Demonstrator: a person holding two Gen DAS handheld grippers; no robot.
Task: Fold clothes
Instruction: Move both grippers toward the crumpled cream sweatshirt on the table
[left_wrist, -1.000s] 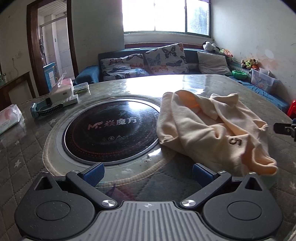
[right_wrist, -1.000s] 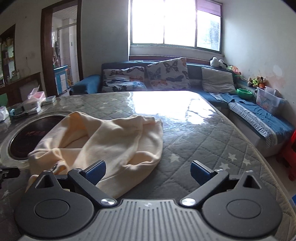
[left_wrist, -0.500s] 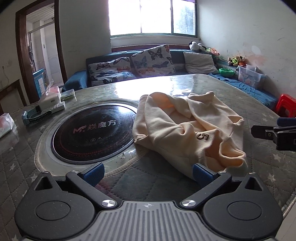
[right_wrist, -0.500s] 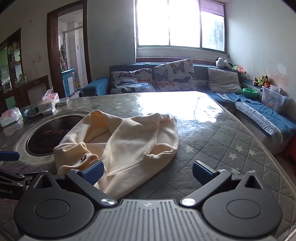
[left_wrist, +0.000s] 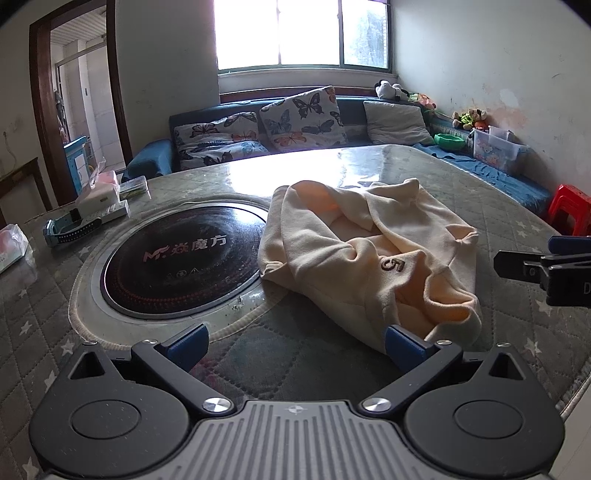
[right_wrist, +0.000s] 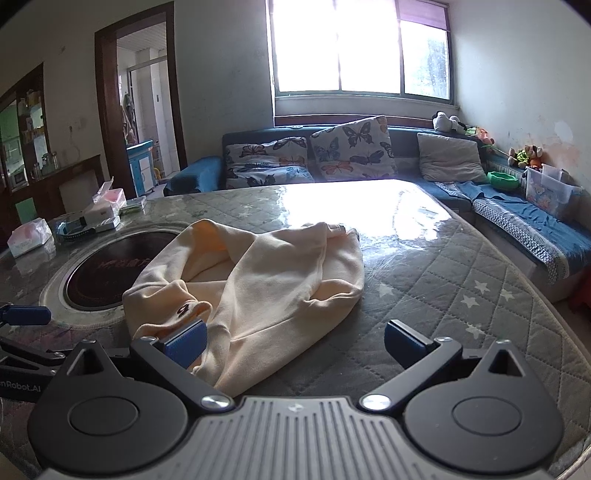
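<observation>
A crumpled cream garment (left_wrist: 369, 251) with a dark "5" on it lies on the quilted table, partly over the rim of the round cooktop. The garment (right_wrist: 258, 288) fills the middle of the right wrist view too. My left gripper (left_wrist: 295, 341) stands open just in front of the cloth's near edge, its right pad close to the hem. My right gripper (right_wrist: 295, 341) is open as well, its left pad beside the cloth's near fold. Nothing is held. The right gripper (left_wrist: 546, 271) shows at the right edge of the left wrist view.
A black round cooktop (left_wrist: 181, 262) is set into the table left of the garment. Tissue boxes (left_wrist: 103, 192) and small items sit at the far left. A blue sofa (right_wrist: 332, 158) with cushions lies beyond; a red stool (left_wrist: 570, 210) stands right. The table edge (right_wrist: 554, 317) curves near the right.
Both grippers pulled back and away from the garment, so more of it and of the table shows. Each gripper came into the other's view. The garment stayed put.
</observation>
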